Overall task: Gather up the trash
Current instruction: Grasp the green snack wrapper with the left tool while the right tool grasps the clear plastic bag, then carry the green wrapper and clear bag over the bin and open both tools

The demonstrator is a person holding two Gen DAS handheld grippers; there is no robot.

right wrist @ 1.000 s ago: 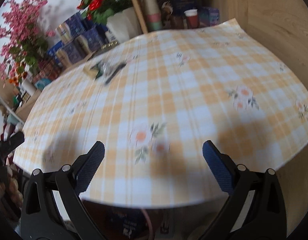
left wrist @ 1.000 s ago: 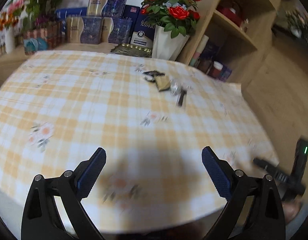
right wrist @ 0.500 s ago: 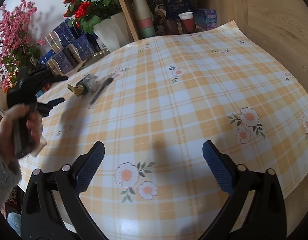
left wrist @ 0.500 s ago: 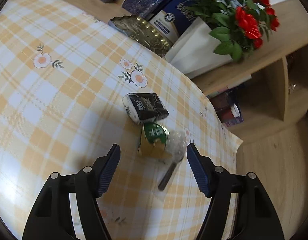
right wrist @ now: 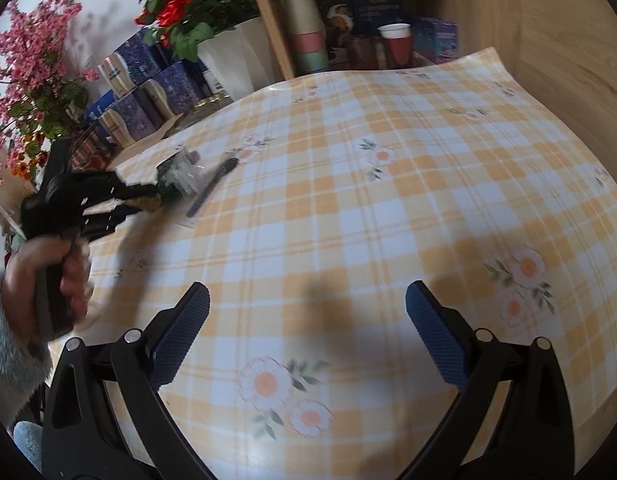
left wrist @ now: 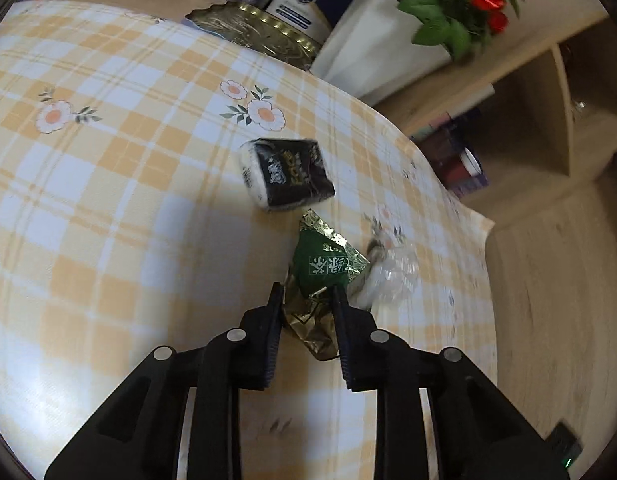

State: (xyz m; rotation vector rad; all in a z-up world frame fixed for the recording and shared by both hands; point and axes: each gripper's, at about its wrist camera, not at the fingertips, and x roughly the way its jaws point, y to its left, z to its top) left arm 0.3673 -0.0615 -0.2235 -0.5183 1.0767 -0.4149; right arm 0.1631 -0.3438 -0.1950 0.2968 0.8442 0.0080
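Left hand-held gripper (left wrist: pixel 306 294): pinching green wrapper (left wrist: pixel 322 268)
Right hand-held gripper (right wrist: pixel 306 312): spread above table (right wrist: pixel 388 208)
Black packet (left wrist: pixel 286 174): just beyond wrapper

The left gripper's (left wrist: pixel 304 300) fingers are covering the near end of the green-and-gold wrapper (left wrist: pixel 322 268). Just right of it, a clear crumpled wrapper (left wrist: pixel 392 276) is smearing into blur. The print on the black packet (left wrist: pixel 288 176) beyond is blurring past reading.
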